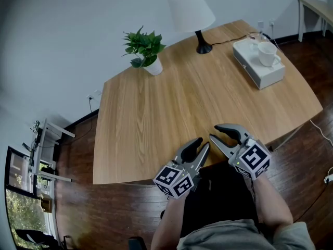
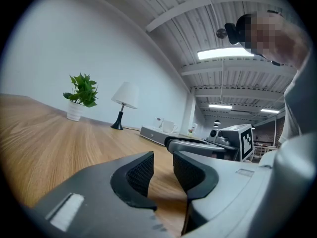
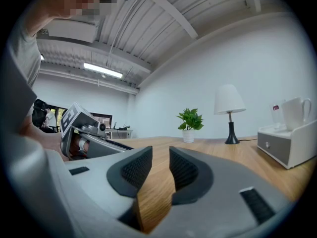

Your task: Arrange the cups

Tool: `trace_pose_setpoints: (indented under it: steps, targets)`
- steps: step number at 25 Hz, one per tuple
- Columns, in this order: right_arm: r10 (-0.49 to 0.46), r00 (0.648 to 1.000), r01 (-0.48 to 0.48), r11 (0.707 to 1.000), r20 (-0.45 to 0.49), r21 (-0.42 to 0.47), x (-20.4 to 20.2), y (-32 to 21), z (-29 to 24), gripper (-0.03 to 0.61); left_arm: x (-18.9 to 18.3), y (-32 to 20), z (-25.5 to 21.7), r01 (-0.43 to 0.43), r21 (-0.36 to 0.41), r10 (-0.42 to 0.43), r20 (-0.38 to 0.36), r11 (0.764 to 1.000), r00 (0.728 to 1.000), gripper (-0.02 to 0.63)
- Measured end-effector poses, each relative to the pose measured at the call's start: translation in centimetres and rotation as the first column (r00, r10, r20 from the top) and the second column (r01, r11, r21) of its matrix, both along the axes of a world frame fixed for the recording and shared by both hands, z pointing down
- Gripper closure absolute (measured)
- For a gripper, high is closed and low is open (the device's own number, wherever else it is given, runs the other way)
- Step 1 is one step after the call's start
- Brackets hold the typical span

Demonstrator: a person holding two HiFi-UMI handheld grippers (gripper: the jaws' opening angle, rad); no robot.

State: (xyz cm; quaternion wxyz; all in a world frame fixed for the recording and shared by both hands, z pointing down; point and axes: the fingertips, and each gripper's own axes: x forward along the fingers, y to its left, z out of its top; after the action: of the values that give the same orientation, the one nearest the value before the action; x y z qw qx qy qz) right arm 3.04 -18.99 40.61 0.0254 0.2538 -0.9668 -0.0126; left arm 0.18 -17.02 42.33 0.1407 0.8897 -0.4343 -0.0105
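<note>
Left tongs: the left tongs [image 2: 163, 168] hung low at the near edge of the worktop [image 1: 156, 119]. The jaws stood a narrow gap apart with only wood grain between them, so they held nothing.
Right tongs: the right tongs [image 3: 161, 166] sat just beside the left pair, parted by the same slim gap and also empty.
Cup: the white cup [image 1: 267, 53] stood upright on a white box [image 1: 261, 78] at the far right corner, well apart from both tongs. Its handle was on the side away from the lamp [image 1: 191, 12].
Second vessel: a small clear item [image 1: 255, 37] stood just behind the cup; it was probably a glass, but too small to be sure.
Step in hand: this looked like the very start, with the reach not yet begun.
Doing it well: the right tongs were the nearer pair and would need to spread wider before arriving. They should meet the cup's wall level and clear of the handle, squeeze gently since the glaze was likely slick, then lift straight up off the box.
Watch for: the lamp's cable ran close by the box.
</note>
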Motion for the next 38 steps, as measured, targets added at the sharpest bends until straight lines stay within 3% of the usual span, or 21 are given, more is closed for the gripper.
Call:
trace_pose_setpoints:
  steps: [38]
  targets:
    - [-0.020,1.000,0.020,1.000,-0.012,-0.016,-0.27,0.28,0.29,0.479,0.27,-0.05,0.29,0.001,0.008,-0.001,0.037,1.000,0.999,0.482]
